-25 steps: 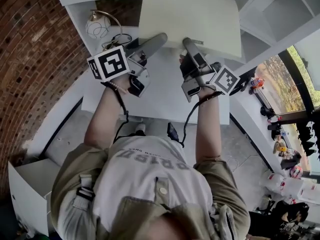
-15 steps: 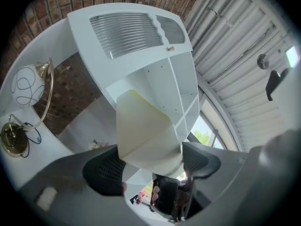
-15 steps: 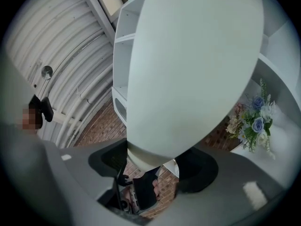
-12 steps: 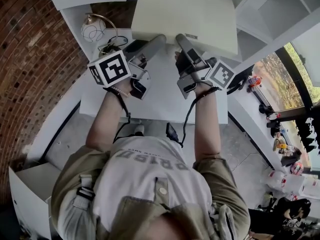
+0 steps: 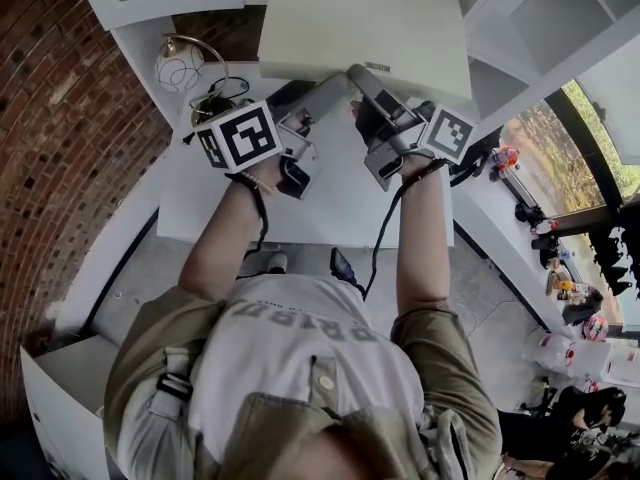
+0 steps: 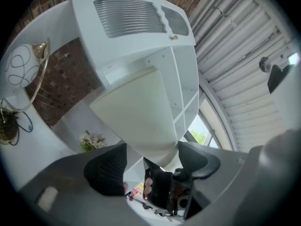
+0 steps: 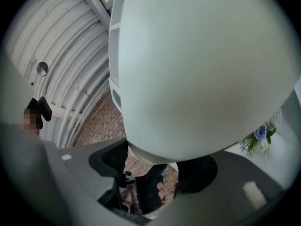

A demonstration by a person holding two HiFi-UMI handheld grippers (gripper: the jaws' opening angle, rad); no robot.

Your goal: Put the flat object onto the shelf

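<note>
- The left gripper [image 6: 153, 159] and the right gripper [image 7: 155, 166] each pinch the near edge of the cream board [image 5: 365, 23].
- The left gripper has shifted toward the right one; the board is raised ahead of both, not yet on the shelf [image 5: 560, 8] beyond.

Left hand-held gripper [image 5: 335, 80] and right hand-held gripper [image 5: 360, 75]: grey bodies with long grey jaws, each carrying a white cube [image 5: 240, 136] with black square markers. A black cable [image 5: 383, 233] trails off each. Person wears a white printed T-shirt [image 5: 300, 343] under an open khaki short-sleeved shirt [image 5: 150, 368], plus dark wristbands.
</note>
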